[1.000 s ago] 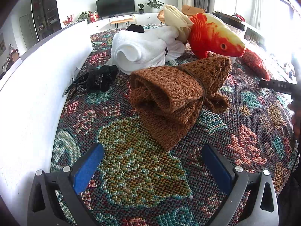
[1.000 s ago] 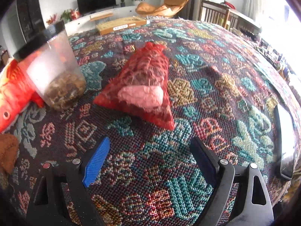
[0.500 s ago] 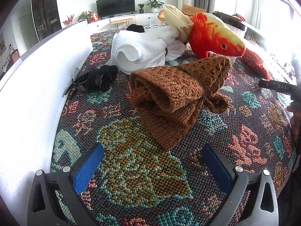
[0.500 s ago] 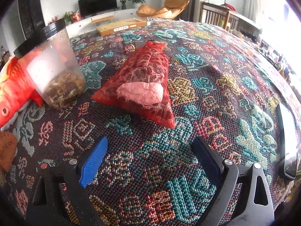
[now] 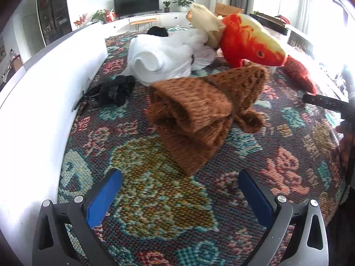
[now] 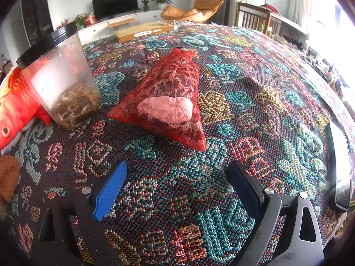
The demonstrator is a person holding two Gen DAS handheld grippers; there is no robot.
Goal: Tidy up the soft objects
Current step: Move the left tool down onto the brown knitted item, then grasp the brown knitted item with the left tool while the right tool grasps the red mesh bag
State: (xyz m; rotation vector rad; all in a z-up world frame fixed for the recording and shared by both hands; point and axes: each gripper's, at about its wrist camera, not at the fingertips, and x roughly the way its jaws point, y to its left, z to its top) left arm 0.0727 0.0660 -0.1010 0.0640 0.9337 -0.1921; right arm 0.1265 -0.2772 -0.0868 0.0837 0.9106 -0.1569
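Note:
A folded brown knit bundle (image 5: 199,113), tied with a band, lies on the patterned cloth just ahead of my open left gripper (image 5: 179,190). Behind it rest a rolled white towel (image 5: 168,59), a cream cloth (image 5: 206,26) and a red-orange plush fish (image 5: 250,42). In the right wrist view a red mesh pouch (image 6: 168,97) with a pink pad inside lies ahead of my open right gripper (image 6: 177,186). The plush fish (image 6: 15,106) and a corner of the brown bundle (image 6: 7,175) show at the left edge. Neither gripper holds anything.
A white raised wall (image 5: 40,102) borders the cloth on the left, with black straps (image 5: 111,90) beside it. A clear plastic jar (image 6: 60,75) with a black lid stands left of the pouch. A phone (image 6: 339,166) lies at the right edge. A flat cardboard box (image 6: 144,31) sits far back.
The right gripper has drawn back a little and lifted, so the red pouch sits farther ahead. The left gripper has shifted slightly; the brown bundle looks blurred.

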